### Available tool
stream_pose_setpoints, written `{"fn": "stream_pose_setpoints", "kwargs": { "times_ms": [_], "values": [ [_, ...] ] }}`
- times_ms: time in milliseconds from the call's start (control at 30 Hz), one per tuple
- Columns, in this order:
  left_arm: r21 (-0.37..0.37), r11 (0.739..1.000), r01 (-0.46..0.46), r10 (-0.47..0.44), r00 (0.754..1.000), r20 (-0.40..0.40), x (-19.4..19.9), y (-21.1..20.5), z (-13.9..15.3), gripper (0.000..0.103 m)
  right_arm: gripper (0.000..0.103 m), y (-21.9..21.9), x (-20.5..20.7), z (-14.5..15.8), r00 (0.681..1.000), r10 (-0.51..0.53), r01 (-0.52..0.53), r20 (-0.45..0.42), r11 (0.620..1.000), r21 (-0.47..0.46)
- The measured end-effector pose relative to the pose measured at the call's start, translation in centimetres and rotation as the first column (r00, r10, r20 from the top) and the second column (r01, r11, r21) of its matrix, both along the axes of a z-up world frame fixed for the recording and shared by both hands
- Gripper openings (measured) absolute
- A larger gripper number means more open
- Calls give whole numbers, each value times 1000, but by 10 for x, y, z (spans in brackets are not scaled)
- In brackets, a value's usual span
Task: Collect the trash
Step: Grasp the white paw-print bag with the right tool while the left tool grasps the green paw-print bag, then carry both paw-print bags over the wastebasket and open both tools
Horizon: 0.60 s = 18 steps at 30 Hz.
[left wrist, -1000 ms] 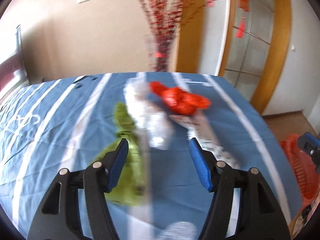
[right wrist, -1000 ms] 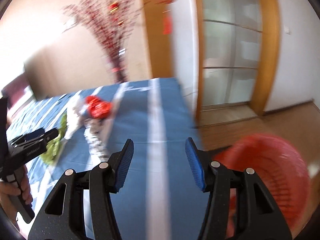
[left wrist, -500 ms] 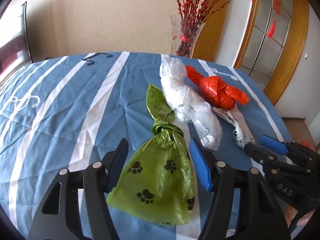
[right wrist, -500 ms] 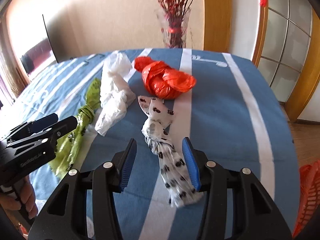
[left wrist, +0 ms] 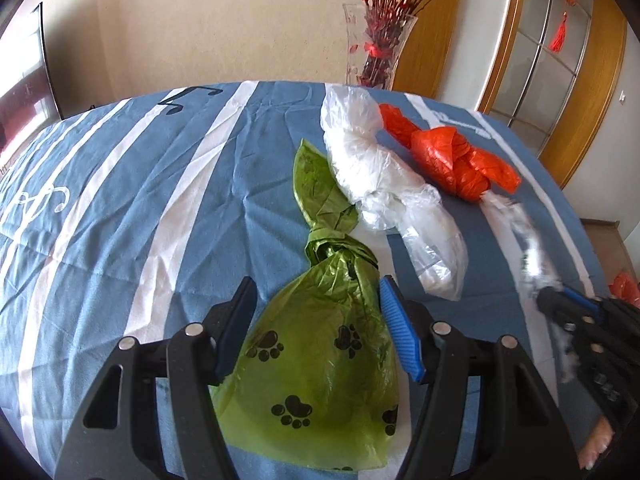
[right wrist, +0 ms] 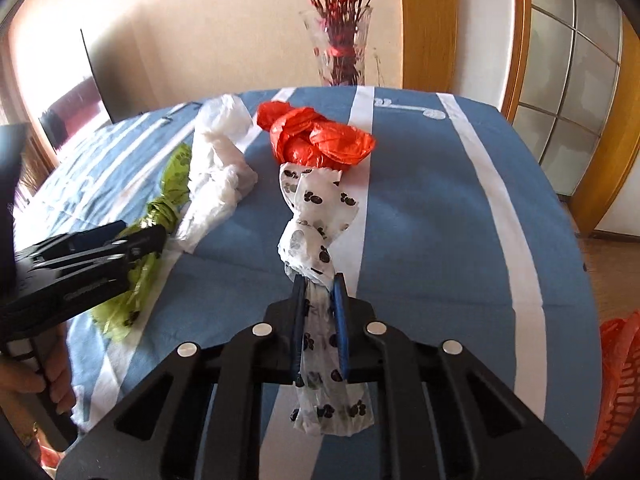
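Observation:
A knotted green bag with black paw prints lies on the blue striped tablecloth. My left gripper stands open, a pad on either side of the bag just below its knot. A white paw-print bag lies to its right. My right gripper is closing its jaws on that bag's lower part, and the pads press the plastic. Farther back lie a clear white bag and a red bag. The left wrist view shows the right gripper at the right edge.
A glass vase of red twigs stands at the table's far edge. A red mesh basket sits low beyond the table's right edge. A hand holds the left gripper's handle. Wood-framed glass doors stand to the right.
The right gripper swung from the basket side to the table and its jaws closed on the white paw-print bag. The left gripper came forward and down over the green bag.

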<state>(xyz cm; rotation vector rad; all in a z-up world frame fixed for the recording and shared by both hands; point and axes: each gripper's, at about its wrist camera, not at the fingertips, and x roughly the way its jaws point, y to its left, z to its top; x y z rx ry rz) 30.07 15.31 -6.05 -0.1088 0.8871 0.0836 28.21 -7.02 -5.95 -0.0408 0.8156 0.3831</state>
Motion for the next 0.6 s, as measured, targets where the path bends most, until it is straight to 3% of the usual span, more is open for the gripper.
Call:
{"fn": "stream_pose_setpoints", "kwargs": {
  "times_ms": [67, 133, 200, 467, 600],
  "values": [
    [9, 1000, 0, 0, 1000, -1, 0, 0, 0, 48, 14, -3, -4, 4, 1000, -2, 2, 12, 1000, 2],
    [17, 1000, 18, -18, 1000, 1, 1, -2, 0, 15, 14, -7, -7, 9, 1000, -7, 7, 24, 1000, 5],
    [-14, 1000, 21, -21, 1000, 3, -1, 1, 1, 9, 14, -13, -10, 14, 999, -14, 14, 34, 1000, 14],
    [-43, 998, -54, 58, 994, 95, -34, 17, 31, 8, 14, -55, -38, 42, 990, -88, 81, 107, 995, 64],
    [-49, 998, -26, 33, 988, 153, -50, 5, 58, 8, 14, -80, -51, 55, 981, -133, 121, 139, 988, 93]
  ]
}}
